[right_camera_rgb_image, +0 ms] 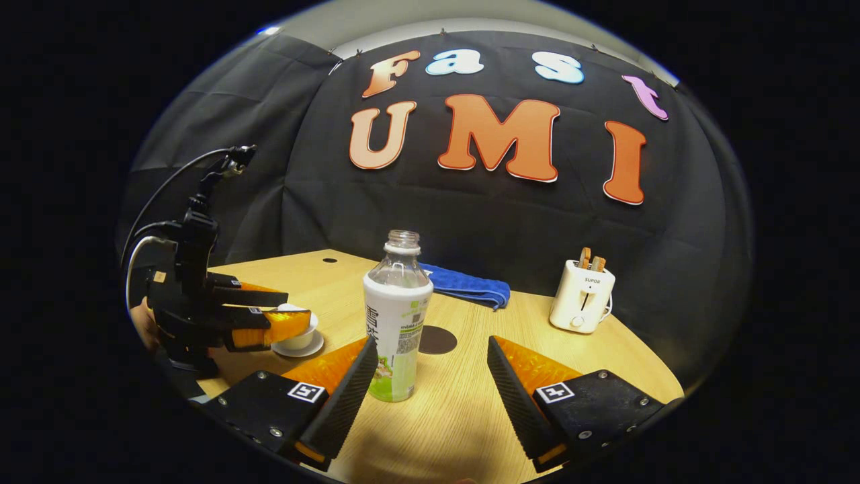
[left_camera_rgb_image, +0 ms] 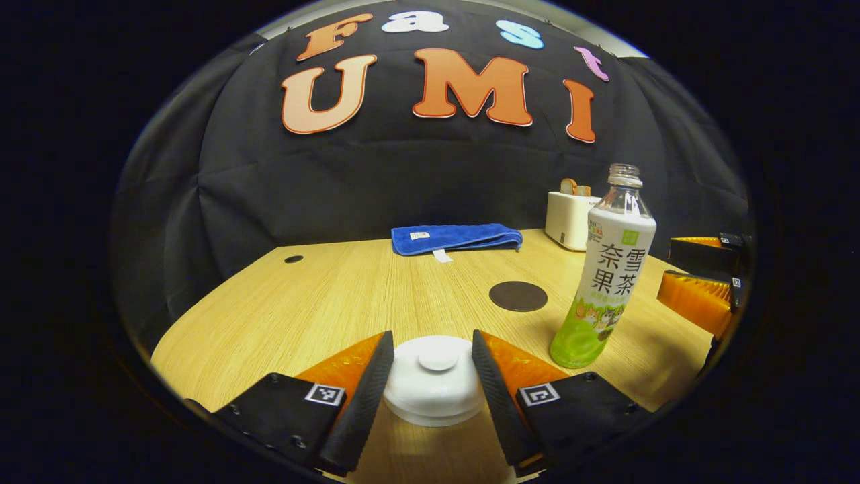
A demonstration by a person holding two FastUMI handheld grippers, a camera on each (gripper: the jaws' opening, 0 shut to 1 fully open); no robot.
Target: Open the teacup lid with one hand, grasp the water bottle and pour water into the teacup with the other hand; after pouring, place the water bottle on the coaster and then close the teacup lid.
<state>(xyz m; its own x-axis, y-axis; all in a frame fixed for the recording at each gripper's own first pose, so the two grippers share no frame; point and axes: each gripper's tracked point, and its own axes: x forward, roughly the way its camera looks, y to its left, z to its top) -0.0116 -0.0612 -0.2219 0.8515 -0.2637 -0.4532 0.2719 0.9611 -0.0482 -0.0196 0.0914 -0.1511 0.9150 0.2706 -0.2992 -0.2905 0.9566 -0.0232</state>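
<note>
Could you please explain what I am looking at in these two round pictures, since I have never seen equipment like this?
A person holds a two-finger gripper in each hand, and each gripper carries a fisheye camera looking along its own fingers.

In the left gripper view, the left gripper has its fingers on either side of the white teacup lid, apparently close against it; a firm squeeze cannot be confirmed.

In the right gripper view, the right gripper is open, with the uncapped water bottle just inside one finger, not yet grasped.

On the wooden table also lie a dark round coaster, a folded blue towel and a white toaster at the back. The teacup stands on a saucer.
</note>
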